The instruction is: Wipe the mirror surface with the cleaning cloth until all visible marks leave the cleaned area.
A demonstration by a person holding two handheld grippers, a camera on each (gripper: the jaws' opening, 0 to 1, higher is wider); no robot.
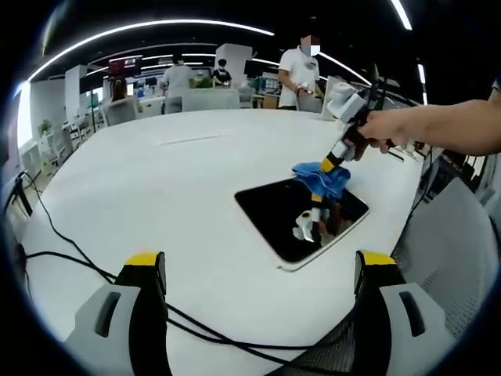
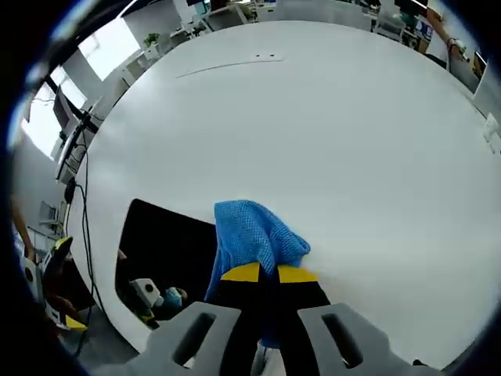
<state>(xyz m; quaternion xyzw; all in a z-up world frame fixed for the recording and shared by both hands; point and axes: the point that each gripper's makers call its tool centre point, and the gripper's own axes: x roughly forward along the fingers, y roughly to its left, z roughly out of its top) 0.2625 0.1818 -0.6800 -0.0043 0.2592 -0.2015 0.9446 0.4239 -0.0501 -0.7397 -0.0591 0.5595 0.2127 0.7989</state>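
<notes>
Bright, even indoor light; long ceiling light strips (image 1: 156,27) in the left gripper view, a window (image 2: 109,47) glowing pale in the right gripper view; white table (image 1: 156,196) near overexposed, shadows on it faint; dark mirror (image 1: 301,215) gives clear reflections, no harsh glare; strong fisheye bending at edges; background people and desks soft; near jaws slightly blurred.
</notes>
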